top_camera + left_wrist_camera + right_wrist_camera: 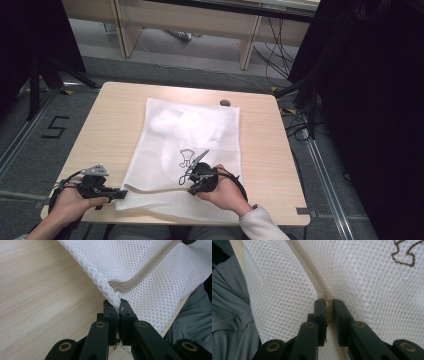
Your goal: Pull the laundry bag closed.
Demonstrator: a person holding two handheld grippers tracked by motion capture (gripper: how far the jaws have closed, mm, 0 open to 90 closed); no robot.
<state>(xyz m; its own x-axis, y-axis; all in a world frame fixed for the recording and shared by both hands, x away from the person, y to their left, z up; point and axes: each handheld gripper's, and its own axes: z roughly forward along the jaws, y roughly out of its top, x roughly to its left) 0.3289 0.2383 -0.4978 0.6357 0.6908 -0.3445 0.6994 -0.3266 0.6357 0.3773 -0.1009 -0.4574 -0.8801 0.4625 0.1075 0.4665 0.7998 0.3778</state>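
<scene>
A white mesh laundry bag (190,145) lies flat on the wooden table (100,125), with white cloth inside and a small dark drawing on its front. A beige zipper (150,267) runs along its near side. My left gripper (120,192) is shut on the bag's near left corner (113,296), pinching the mesh where the zipper ends. My right gripper (191,190) is farther right along the zipper (312,272), its jaws closed on the zipper pull (329,307). A hand holds each gripper at the table's near edge.
A small dark round object (225,103) rests on the table just beyond the bag's far right corner. Bare wood lies left and right of the bag. Grey trousers (229,315) show below the near edge. Cables and black stands surround the table.
</scene>
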